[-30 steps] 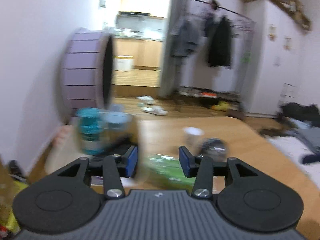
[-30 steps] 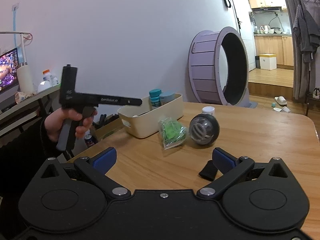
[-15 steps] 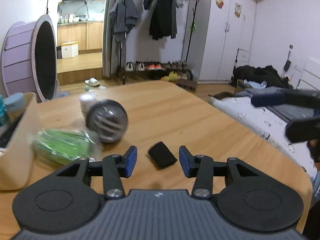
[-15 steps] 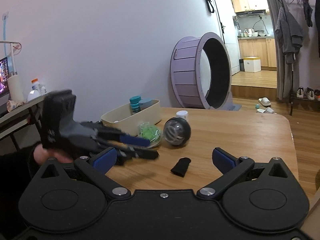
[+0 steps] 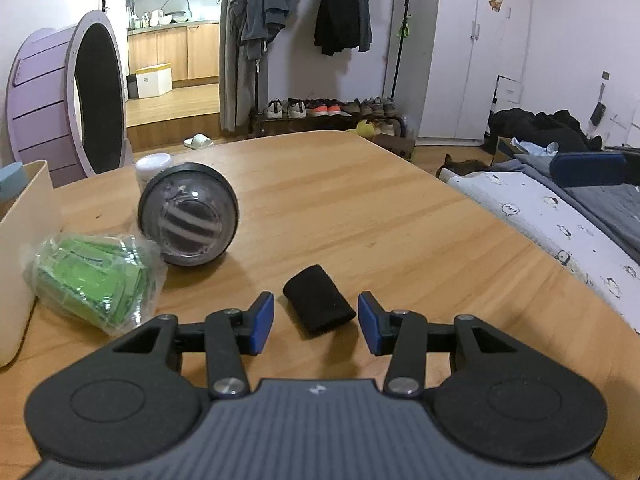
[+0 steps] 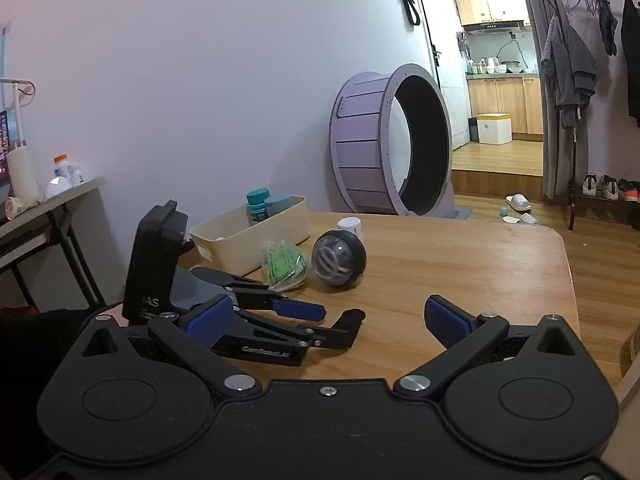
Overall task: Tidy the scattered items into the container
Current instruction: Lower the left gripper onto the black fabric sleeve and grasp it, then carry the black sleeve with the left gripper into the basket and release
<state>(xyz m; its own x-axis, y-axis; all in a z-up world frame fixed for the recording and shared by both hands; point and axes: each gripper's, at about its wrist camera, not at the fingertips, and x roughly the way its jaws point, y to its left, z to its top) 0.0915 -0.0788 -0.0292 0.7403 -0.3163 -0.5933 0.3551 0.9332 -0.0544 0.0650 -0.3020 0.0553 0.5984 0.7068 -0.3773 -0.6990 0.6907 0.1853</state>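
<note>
A small black cloth roll (image 5: 319,299) lies on the wooden table (image 5: 384,216) between the open fingers of my left gripper (image 5: 316,322); the pads stand on either side, not touching it. To its left lie a dark gyro ball (image 5: 188,214), a clear bag of green packets (image 5: 94,278) and a small white jar (image 5: 153,165). The cream container (image 6: 256,238) stands at the table's left with teal bottles (image 6: 258,204) inside. My right gripper (image 6: 328,320) is open and empty, held back over the near table edge; the left gripper (image 6: 320,320) and black roll (image 6: 352,319) show in front of it.
A purple cat wheel (image 6: 384,144) stands behind the table. A bed (image 5: 560,220) lies to the right with the right gripper's blue pad (image 5: 586,168) over it. A side desk with bottles (image 6: 48,184) is at far left. Table edges run near right and far.
My left gripper swung from the container side to the right and lowered toward the black roll, which now sits between its open fingers. The right gripper drew back slightly.
</note>
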